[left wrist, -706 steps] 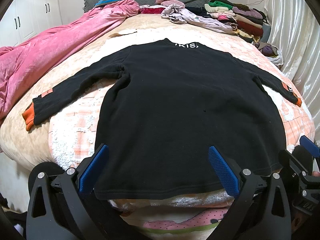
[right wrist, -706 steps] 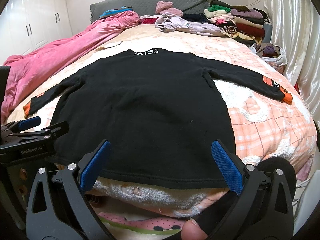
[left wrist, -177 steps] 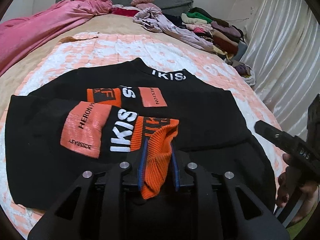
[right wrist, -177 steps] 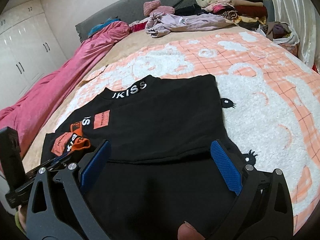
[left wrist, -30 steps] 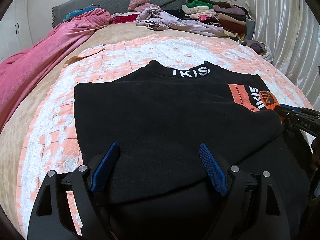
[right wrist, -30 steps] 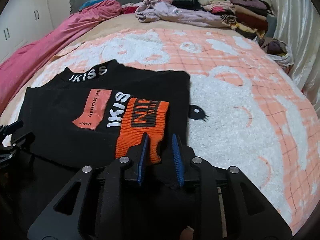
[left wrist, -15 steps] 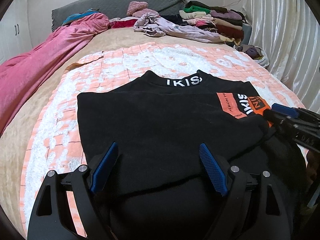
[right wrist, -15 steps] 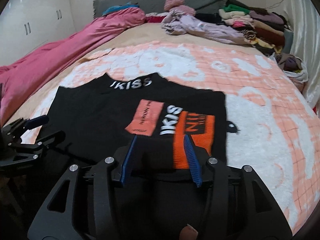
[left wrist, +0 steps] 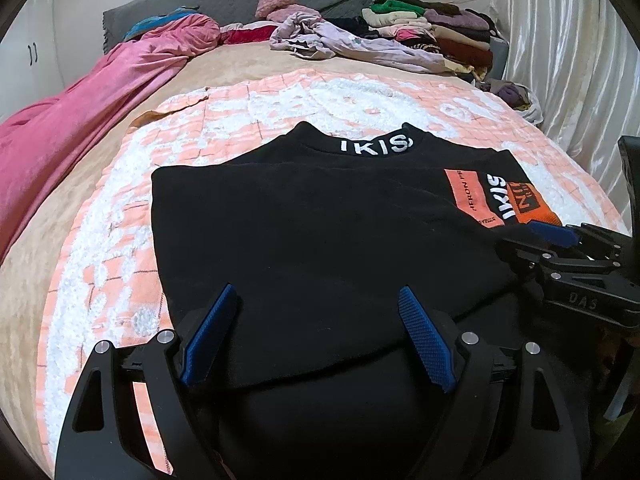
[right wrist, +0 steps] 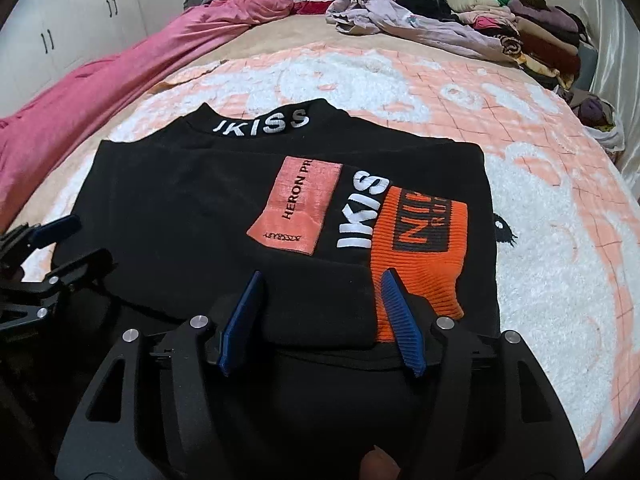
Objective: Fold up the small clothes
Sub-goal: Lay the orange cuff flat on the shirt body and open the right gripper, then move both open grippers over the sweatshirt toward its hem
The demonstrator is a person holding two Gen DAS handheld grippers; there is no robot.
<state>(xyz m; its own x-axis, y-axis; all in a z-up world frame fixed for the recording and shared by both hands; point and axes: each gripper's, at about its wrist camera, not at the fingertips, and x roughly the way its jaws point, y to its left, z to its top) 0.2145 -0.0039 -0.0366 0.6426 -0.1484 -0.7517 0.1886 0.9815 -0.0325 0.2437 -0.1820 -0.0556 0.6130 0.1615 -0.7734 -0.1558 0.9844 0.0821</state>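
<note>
Right gripper (right wrist: 320, 312): jaws just been opening, now standing part-spread, hovering at the near edge of the black sweatshirt (right wrist: 180, 216), pads flanking the folded sleeve end but not pinching it; orange ribbed cuff (right wrist: 420, 248) lying released just beside the right pad. Left gripper (left wrist: 316, 332): jaws spread wide, pinching nothing, hanging over the near left part of the same garment.

Lying flat on the pink-and-white checked blanket (right wrist: 560, 208), collar lettering at the far side, hem toward the near edge. Both sides already folded inward: left side turned over to a plain black panel, right sleeve doubled back across the front with its salmon patch (right wrist: 298, 208) and white lettering showing face up.

Judging the task as roughly midway for this piece: sleeves tucked, body narrowed to a rectangle; remaining, probably, folding hem toward collar and setting it aside.

Waiting at the far end of the bed: a loose lilac garment (left wrist: 360, 44) and a stack of folded clothes (left wrist: 440, 32); pink quilt (left wrist: 80, 104) bunched along the left.
</note>
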